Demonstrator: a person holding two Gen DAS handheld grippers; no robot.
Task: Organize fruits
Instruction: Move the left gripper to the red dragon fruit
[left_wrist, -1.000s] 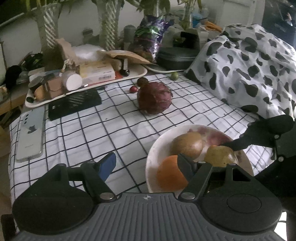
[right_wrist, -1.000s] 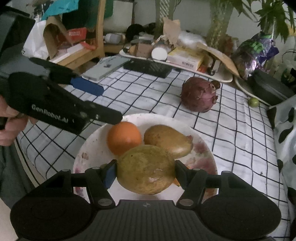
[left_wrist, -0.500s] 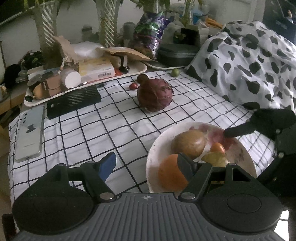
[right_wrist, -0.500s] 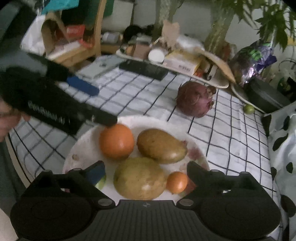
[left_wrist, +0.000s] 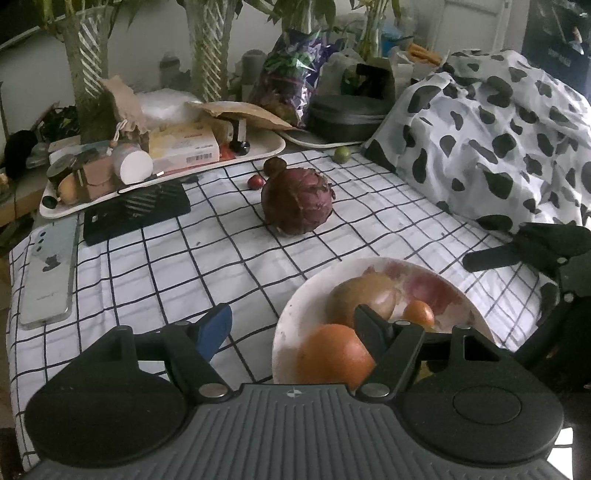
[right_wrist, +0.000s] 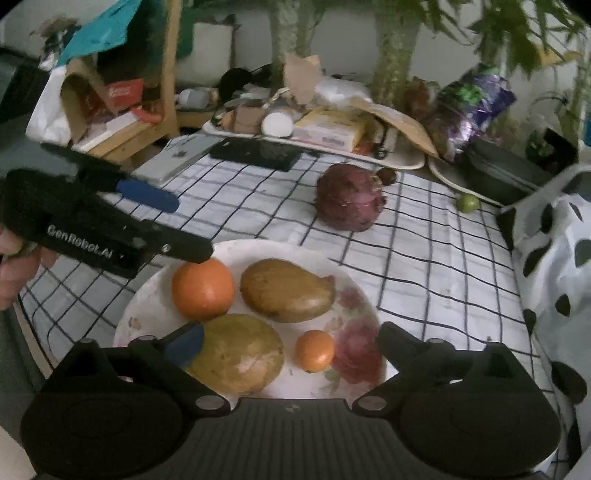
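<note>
Right gripper (right_wrist: 291, 339): black ribbed body at the lower edge of the right wrist view, fingers spread wide and grasping nothing. They have just been opening; the yellow-green mango (right_wrist: 236, 354) lies between them, released onto the plate.

Plate (right_wrist: 147, 299): round, white, glazed, with a faded red floral print, lower centre. Contents: the mottled yellow-green mango nearest; a small smooth tangerine (right_wrist: 314, 350) just right of it; a round orange (right_wrist: 203, 288) behind at left; a brown-gold oval mango (right_wrist: 288, 290) behind at centre.

Left gripper (right_wrist: 184, 225): matte black, lettered "GenRobot.AI", one blue-tipped finger, entering from mid left in a hand (right_wrist: 14, 269). Fingers parted and empty, the nearer tip over the plate rim beside the orange.

Worktop (right_wrist: 424, 266): white cloth with a black grid.

Red cabbage (right_wrist: 349, 197): dull purple, leafy, rough ball, centre of frame, apart from the plate. A small green fruit (right_wrist: 467, 203) sits farther right.

Far edge: a phone (right_wrist: 177, 157), a black flat case (right_wrist: 258, 153) and a cluttered white tray (right_wrist: 406, 160); plant trunks against a pale wall. A cow-print cloth (right_wrist: 554, 258) fills the right side.
</note>
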